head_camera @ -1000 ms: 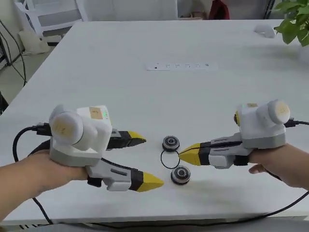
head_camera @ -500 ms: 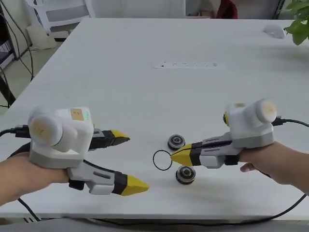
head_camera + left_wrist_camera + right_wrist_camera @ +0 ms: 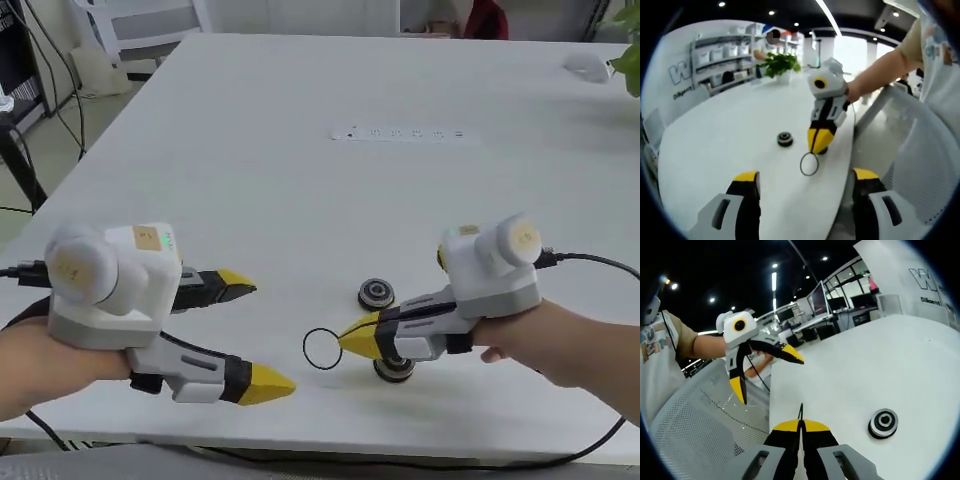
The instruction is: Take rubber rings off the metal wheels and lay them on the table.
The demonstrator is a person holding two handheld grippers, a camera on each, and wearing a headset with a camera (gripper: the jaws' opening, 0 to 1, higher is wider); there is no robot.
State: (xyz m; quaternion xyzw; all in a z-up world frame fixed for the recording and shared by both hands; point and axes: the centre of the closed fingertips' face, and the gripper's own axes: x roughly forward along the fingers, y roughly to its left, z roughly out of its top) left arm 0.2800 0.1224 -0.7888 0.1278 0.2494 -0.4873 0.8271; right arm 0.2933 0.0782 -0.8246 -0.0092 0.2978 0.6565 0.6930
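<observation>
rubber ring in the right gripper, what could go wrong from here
The right gripper pinches the rubber ring only at its tip, so it may slip early.
The ring hangs near the table's front edge and could bounce off.
A metal wheel sits under that gripper and could get knocked.

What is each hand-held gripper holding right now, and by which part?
The right hand-held gripper pinches the rubber ring by its rim; the left hand-held gripper, open, holds nothing.
</observation>
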